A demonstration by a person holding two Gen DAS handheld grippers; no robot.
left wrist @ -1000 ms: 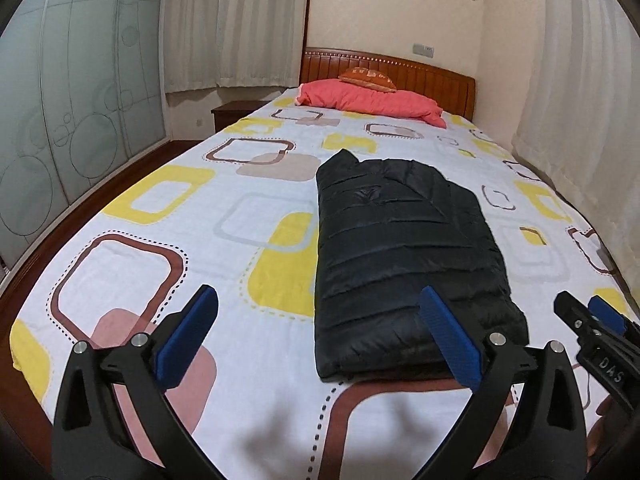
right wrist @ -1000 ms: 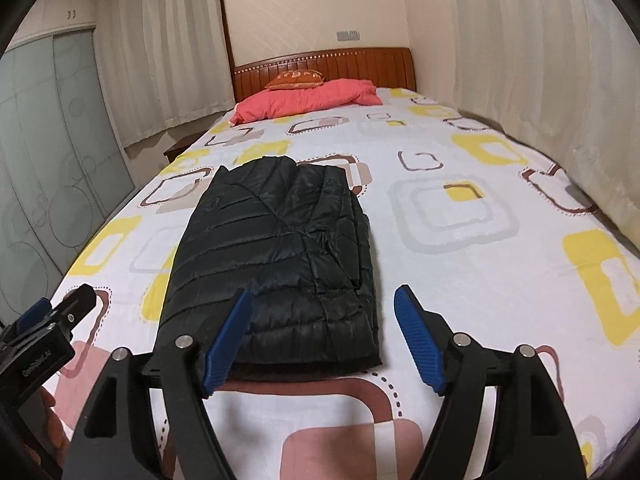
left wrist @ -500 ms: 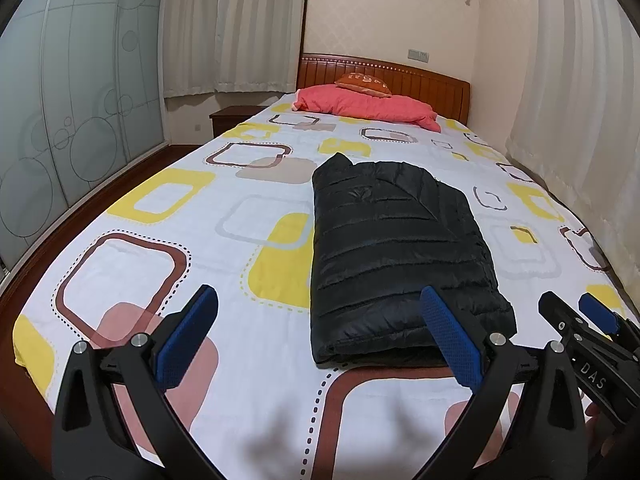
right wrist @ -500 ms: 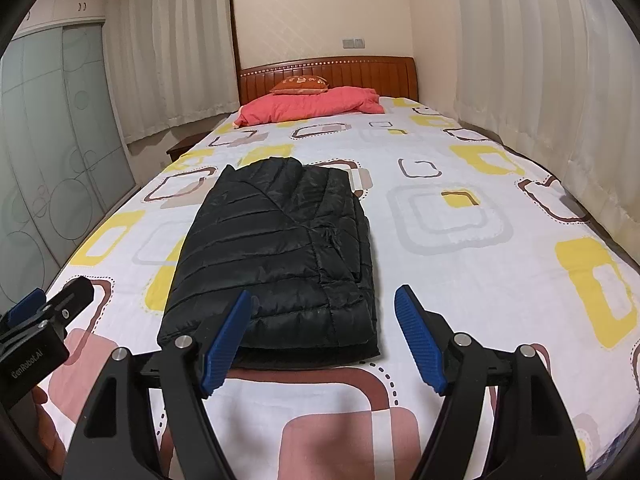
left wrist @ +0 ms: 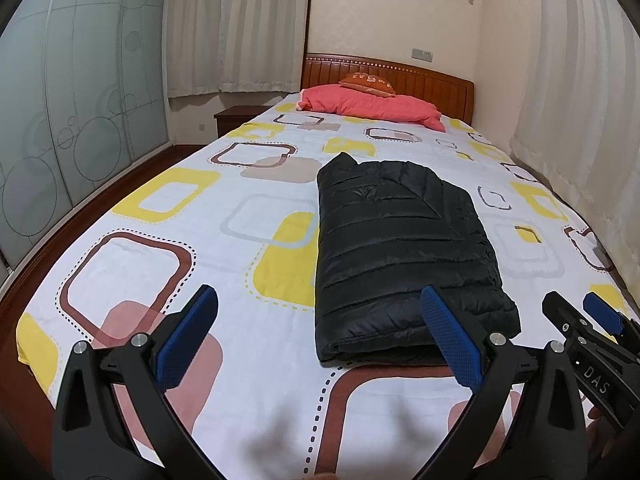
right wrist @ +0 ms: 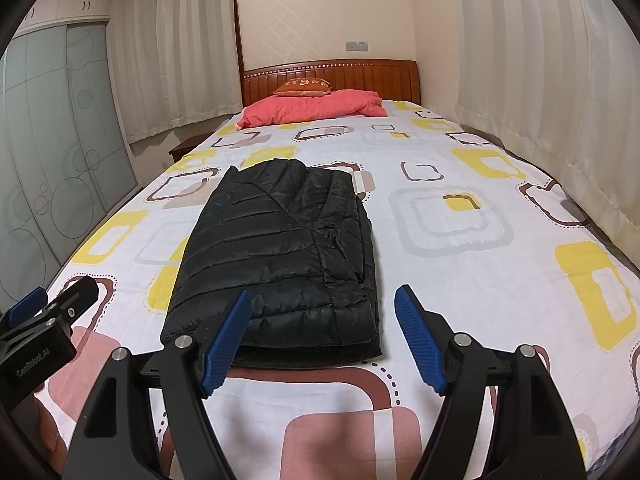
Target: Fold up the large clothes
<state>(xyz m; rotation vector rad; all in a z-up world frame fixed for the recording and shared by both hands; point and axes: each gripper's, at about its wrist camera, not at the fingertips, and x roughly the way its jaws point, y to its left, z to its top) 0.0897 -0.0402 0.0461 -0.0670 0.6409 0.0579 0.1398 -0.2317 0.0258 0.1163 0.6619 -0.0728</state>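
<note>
Black and quilted, the puffer jacket (left wrist: 404, 248) is lying folded into a compact rectangle on the bed (left wrist: 248, 216), near the foot end and slightly toward the right of the patterned sheet, with its thick folded edge facing the cameras. Nothing is touching it: the left gripper (left wrist: 320, 340) is hovering above the sheet just short of the jacket's near edge, its jaws standing wide and empty, and the right gripper (right wrist: 322, 336) is doing the same on the other side, its jaws also spread and holding nothing. Compared with a second ago, both views are sitting a little higher and further back, so more of the wooden headboard (right wrist: 332, 76) and the pink pillow (right wrist: 316, 108) is showing, while the jacket itself is keeping exactly the same shape and place. That suggests the folding is essentially finished (the bundle is looking tidy, with only a slightly ragged layered edge on its right side), and both hands are probably backing off rather than preparing another fold.
</note>
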